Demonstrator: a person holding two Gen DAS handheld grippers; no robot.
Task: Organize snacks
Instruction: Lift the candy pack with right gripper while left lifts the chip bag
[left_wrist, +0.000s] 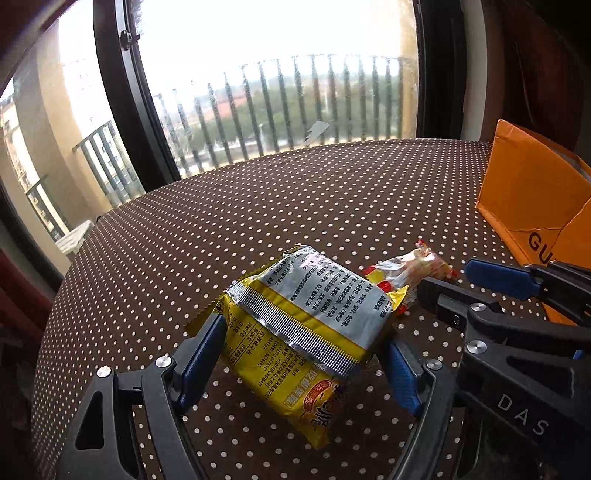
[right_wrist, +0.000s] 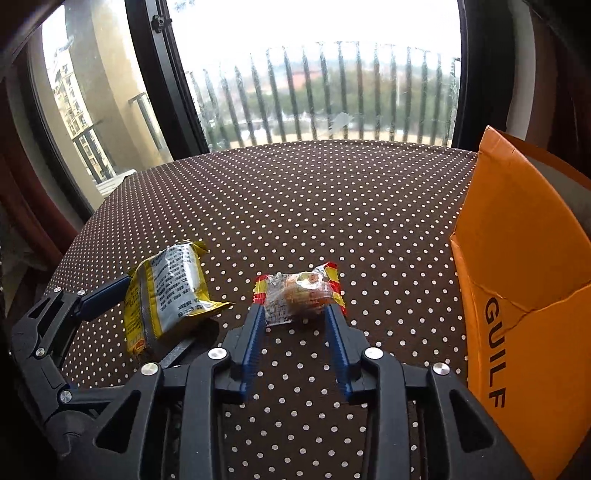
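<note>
A yellow and silver snack packet (left_wrist: 303, 328) sits between the blue pads of my left gripper (left_wrist: 301, 338), which is shut on it, tilted just above the table. It also shows in the right wrist view (right_wrist: 170, 291). A small clear packet with red and yellow ends (right_wrist: 299, 293) lies on the table between the fingertips of my right gripper (right_wrist: 297, 314), whose pads press its sides. In the left wrist view that small packet (left_wrist: 410, 271) lies just behind the yellow one, with my right gripper (left_wrist: 465, 282) at it.
The table (right_wrist: 332, 192) has a brown cloth with white dots. An open orange cardboard box (right_wrist: 517, 266) marked GUILF stands at the right edge; it shows in the left wrist view (left_wrist: 532, 199) too. A large window with railings lies behind the table.
</note>
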